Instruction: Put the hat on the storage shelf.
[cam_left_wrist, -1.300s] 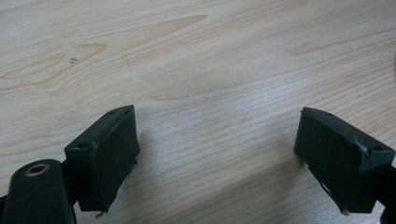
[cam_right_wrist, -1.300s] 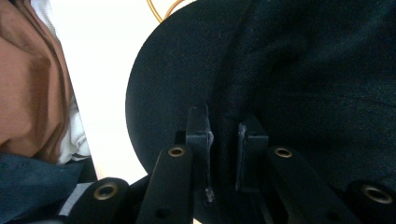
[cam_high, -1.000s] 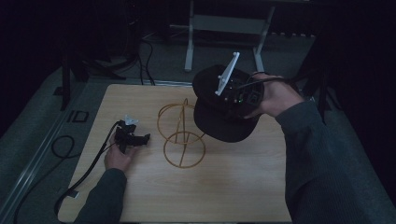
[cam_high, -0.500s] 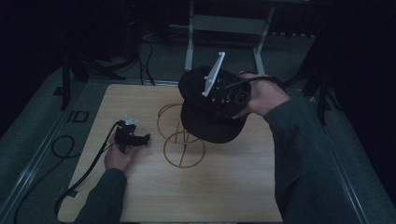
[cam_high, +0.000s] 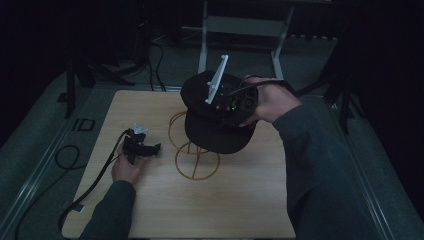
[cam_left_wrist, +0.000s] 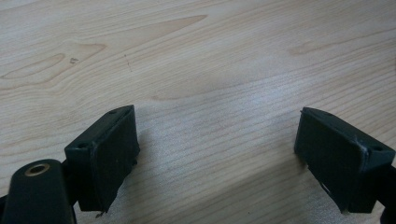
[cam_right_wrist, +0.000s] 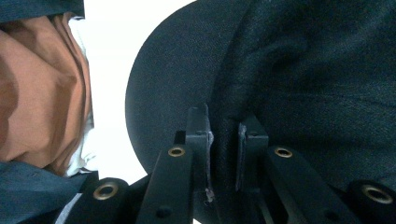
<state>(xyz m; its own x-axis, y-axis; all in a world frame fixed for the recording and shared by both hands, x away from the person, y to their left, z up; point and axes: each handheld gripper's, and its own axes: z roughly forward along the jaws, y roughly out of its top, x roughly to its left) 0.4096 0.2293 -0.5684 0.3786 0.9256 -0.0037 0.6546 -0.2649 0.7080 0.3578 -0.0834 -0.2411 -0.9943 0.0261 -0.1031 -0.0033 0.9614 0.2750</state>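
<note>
The right claw (cam_right_wrist: 223, 154) was clamped on a black cap (cam_high: 220, 132), held above a wire stand (cam_high: 195, 160). The left claw (cam_left_wrist: 217, 158) sat apart on the worktop (cam_high: 240, 200).

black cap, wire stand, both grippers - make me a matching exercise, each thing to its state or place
Things:
1. black cap
2. wire stand
3. left gripper
4. right gripper

States or places:
A. jaws wide apart over bare wood
B. stands on the table, partly under the cap
C. held up in the air, pinched at the fabric
D. jaws shut on dark cloth

Pairs: 1-C, 2-B, 3-A, 4-D
</note>
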